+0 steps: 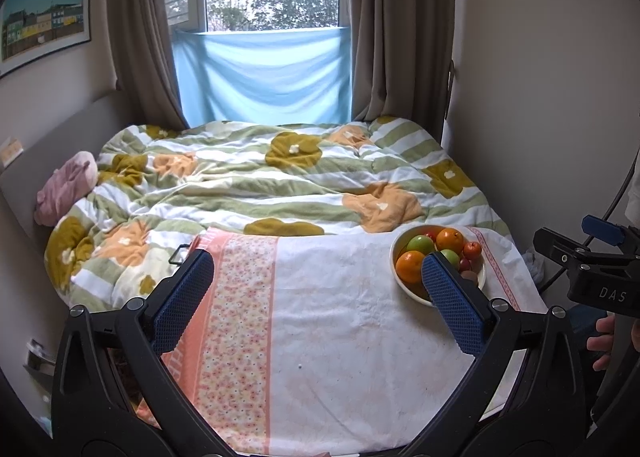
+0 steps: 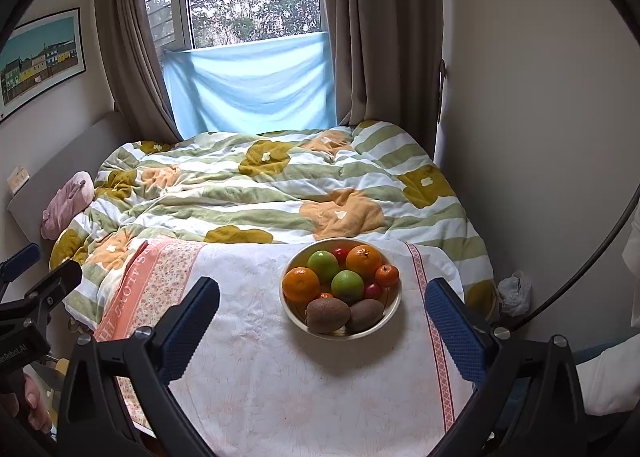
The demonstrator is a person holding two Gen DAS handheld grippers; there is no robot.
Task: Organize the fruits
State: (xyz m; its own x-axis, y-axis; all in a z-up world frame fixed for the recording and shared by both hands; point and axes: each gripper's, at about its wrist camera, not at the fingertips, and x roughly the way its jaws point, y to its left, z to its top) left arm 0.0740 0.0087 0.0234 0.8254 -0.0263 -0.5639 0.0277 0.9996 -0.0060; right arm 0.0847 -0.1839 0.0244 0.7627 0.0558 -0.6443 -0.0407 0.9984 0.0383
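A cream bowl (image 2: 386, 317) of fruit stands on a table covered with a white and pink cloth (image 2: 280, 397). It holds two oranges (image 2: 301, 284), two green apples (image 2: 347, 284), two kiwis (image 2: 327, 315) and small red fruits (image 2: 387, 275). My right gripper (image 2: 320, 309) is open and empty, its fingers either side of the bowl, nearer the camera. My left gripper (image 1: 316, 289) is open and empty over the cloth, left of the bowl (image 1: 414, 295); its right finger (image 1: 448, 293) overlaps the bowl in view.
A bed with a green, white and orange floral quilt (image 2: 280, 193) lies behind the table. A pink pillow (image 2: 66, 203) rests by the headboard. Walls close in on both sides. The right gripper's body (image 1: 592, 269) shows at the left wrist view's right edge.
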